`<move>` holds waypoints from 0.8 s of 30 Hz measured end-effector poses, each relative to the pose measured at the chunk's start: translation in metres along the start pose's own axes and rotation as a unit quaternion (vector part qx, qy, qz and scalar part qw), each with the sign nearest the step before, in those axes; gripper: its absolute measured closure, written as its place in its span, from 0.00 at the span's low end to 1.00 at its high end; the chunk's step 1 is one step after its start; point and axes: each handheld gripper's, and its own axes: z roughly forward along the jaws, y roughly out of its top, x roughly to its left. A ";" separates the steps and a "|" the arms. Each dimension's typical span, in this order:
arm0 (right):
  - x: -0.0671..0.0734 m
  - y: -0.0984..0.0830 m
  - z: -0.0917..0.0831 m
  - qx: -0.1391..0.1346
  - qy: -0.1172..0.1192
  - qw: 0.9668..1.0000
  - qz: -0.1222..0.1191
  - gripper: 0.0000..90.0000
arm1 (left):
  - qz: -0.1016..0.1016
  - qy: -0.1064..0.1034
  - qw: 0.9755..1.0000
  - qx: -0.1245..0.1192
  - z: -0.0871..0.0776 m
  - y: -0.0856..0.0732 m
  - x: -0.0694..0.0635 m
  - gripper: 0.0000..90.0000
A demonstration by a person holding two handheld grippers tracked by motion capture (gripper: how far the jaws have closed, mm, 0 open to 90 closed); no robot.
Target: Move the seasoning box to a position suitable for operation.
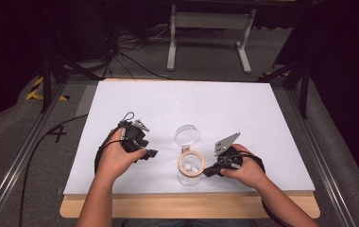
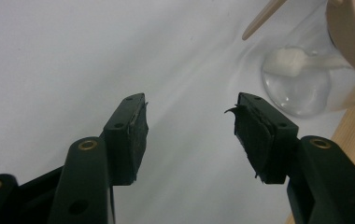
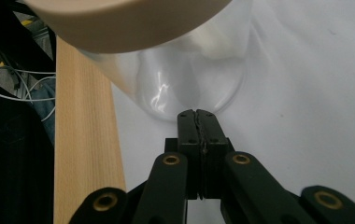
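Observation:
A clear glass jar with a beige rim stands near the front edge of the white sheet, with something white inside it. Its clear round lid sits just behind it. My left gripper is to the left of the jar, open, with nothing between its jaws. In the left gripper view the gripper hangs over bare sheet, and the jar stands off to the upper right. My right gripper is shut and empty. Its tips lie close against the jar's base, under the rim.
The white sheet covers most of the wooden tabletop, whose front strip shows just behind the jar in the right gripper view. Cables and a white stand lie on the floor beyond the table.

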 end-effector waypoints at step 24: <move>0.015 0.002 -0.020 -0.037 -0.038 0.999 0.004 1.00 | 0.020 0.007 0.998 -0.063 -0.005 0.011 0.003 1.00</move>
